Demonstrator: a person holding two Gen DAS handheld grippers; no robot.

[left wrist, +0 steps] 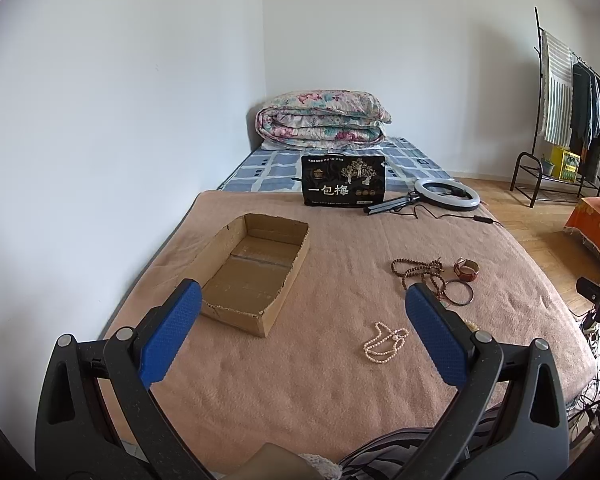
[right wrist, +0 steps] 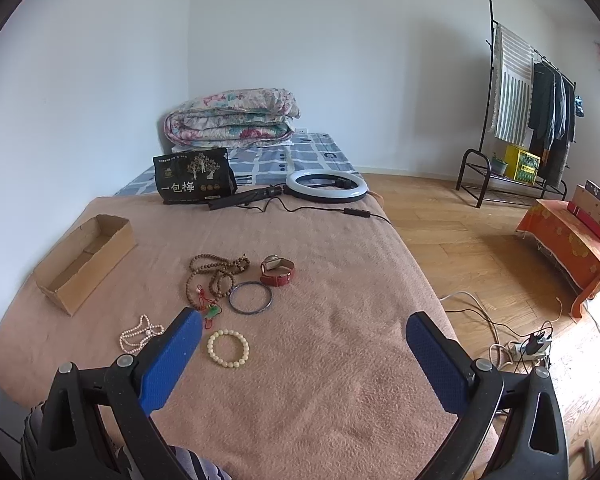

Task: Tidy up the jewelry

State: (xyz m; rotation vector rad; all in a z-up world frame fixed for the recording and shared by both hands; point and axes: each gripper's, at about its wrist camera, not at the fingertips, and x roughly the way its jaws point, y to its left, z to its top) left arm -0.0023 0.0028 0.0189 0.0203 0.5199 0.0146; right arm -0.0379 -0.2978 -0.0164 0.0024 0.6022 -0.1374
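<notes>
Nothing has gone into the single cardboard box (left wrist: 256, 272) yet: it sits empty just ahead of the left gripper (left wrist: 303, 304), toward its left finger, while the right gripper (right wrist: 304, 330) hangs above the pink blanket (right wrist: 320, 380) with the jewelry ahead and to its left. Both grippers are spread wide and carry nothing. The likeliest trouble, as I judge it, lies in the one long wooden bead strand (right wrist: 216, 272), looped in a loose tangle that touches the one dark bangle (right wrist: 250, 298) and a small green pendant on red cord (right wrist: 212, 312); lifting it could drag those neighbours along or let a loop slip out. The one red-strapped watch (right wrist: 278, 270) looks easy. The one cream bead bracelet (right wrist: 228, 349) and one pearl necklace (left wrist: 385, 340) lie flat in the soft pile, so fingers may snag blanket instead.
</notes>
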